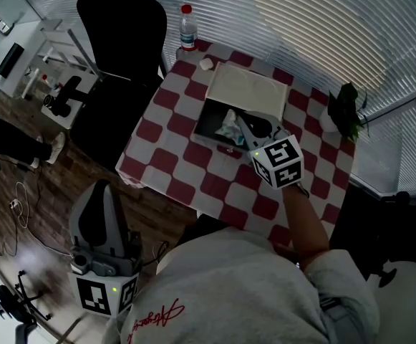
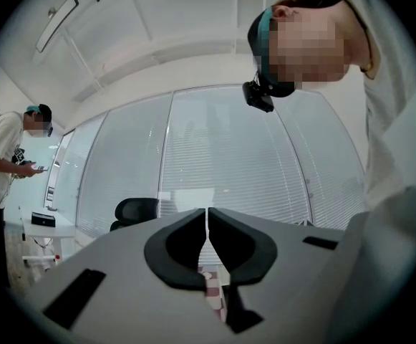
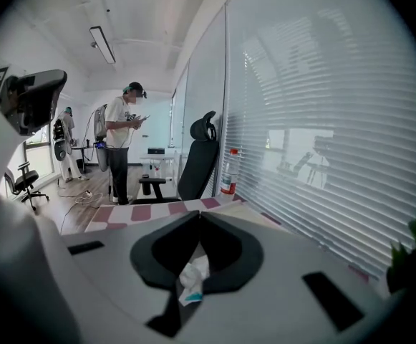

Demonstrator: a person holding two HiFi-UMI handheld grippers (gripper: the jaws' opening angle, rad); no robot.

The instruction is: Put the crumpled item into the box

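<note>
White-teal crumpled wad (image 3: 192, 276) clamped in right claw (image 3: 199, 221) at dark rectangular box (image 1: 209, 126); left claw (image 2: 208, 217) together

- Under the right claw (image 1: 242, 123) and its crumpled item (image 1: 229, 129), the open box (image 1: 206, 125) has free room.
- Just beyond: the box's opened lid (image 1: 247, 88).
- Farther beyond, leftward: a bottle (image 1: 187, 29).
- Far right: a potted plant (image 1: 347, 110).
</note>
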